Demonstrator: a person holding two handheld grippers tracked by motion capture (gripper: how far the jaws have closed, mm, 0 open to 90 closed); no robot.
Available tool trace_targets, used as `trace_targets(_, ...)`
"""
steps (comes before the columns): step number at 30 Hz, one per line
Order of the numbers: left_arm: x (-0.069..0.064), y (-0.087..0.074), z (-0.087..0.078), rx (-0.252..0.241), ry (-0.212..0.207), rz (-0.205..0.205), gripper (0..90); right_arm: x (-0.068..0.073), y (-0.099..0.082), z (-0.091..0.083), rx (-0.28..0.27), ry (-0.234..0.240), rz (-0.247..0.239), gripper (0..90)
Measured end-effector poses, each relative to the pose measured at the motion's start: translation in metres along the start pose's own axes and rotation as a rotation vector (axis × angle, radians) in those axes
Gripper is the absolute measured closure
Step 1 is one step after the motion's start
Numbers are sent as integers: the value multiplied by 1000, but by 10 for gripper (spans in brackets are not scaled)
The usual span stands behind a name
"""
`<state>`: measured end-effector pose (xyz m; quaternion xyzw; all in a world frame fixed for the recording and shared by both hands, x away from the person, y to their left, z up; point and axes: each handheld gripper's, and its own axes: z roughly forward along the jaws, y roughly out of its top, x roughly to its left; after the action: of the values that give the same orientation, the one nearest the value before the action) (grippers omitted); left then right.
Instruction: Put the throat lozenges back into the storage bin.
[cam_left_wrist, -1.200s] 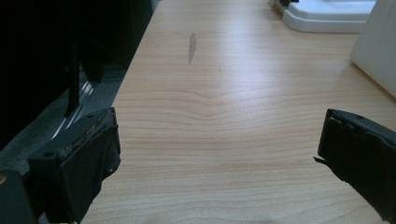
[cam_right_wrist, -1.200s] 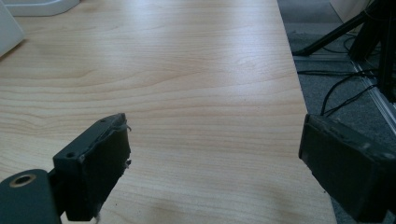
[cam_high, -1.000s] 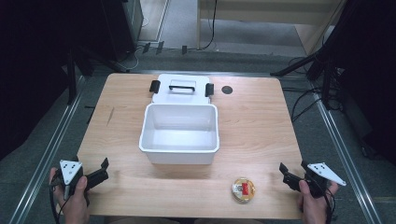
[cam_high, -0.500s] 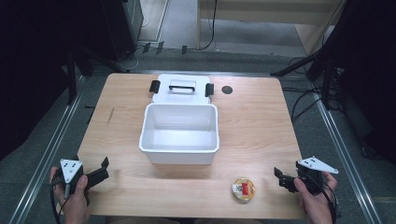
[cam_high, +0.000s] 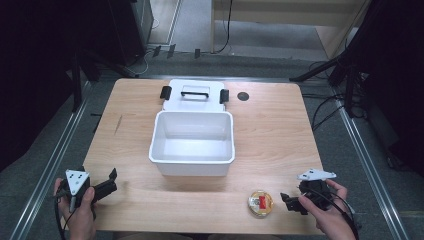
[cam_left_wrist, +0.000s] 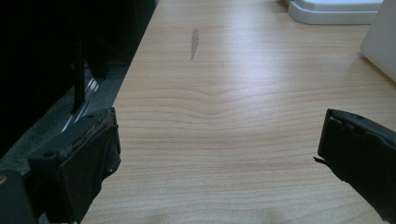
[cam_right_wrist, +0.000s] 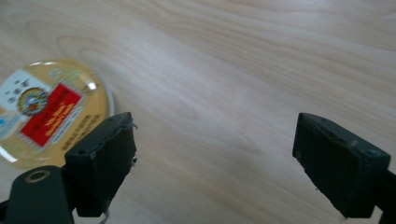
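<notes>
1. Right gripper (cam_high: 294, 202) has slid in from the table's right edge toward the round snack cup (cam_high: 261, 203) since 1 s ago & now sits just right of it; left gripper (cam_high: 102, 186) hasn't shifted, nor has the white bin (cam_high: 192, 161)
2. Right gripper's jaws stand wide apart w/ nothing between them, only bare wood. In the right gripper view the cup (cam_right_wrist: 42, 112) lies off to the left, beyond the left jaw, so it's not yet lined up for a grasp; prob. the approach step, needs a swing toward the cup before closing
3. Left gripper: jaws also wide open, holding nothing, parked low over the wood well left & front of the bin. Looks like it's just waiting out of the way
4. Cup sits flat, sealed top w/ red label facing up, front-right of the bin, apart from it, near the table's (cam_high: 270, 130) front edge. Low & round, so a grip across its rim seems the likely reason for the low, level approach
5. Bin is open & empty as far as the high view shows: clean white floor, nothing in it
6. Bin's lid (cam_high: 193, 95) lies flat just behind the bin, touching or nearly so, handle up, black latches at each end. Off & out of the way, so the bin's mouth is free for dropping smth in
</notes>
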<state>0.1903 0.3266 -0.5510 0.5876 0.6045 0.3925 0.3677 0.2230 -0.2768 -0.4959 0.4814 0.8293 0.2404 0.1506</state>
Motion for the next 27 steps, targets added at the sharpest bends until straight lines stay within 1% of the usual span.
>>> trace_targets(4,-1,0,0,-1,0,3,0,7,3,0,59,19,-18,135)
trace_targets(6,-1,0,0,0,-1,4,0,10,4,0,82,32,-14,136)
trace_targets(9,-1,0,0,1,-2,7,0,17,5,2,123,50,-40,135)
trace_targets(11,-1,0,0,1,-2,7,0,21,6,3,140,62,-54,135)
trace_targets(14,-1,0,0,1,-2,7,0,32,9,5,172,85,-77,134)
trace_targets(15,-1,0,0,1,-2,7,0,34,10,6,176,92,-87,135)
trace_targets(17,-1,0,0,2,-3,7,0,38,12,6,192,109,-86,135)
trace_targets(18,-1,0,0,2,-3,7,0,40,13,6,195,110,-87,135)
trace_targets(21,-1,0,0,3,-2,8,0,45,14,8,210,128,-101,135)
trace_targets(27,-2,0,1,3,-3,9,0,58,18,15,237,138,-106,131)
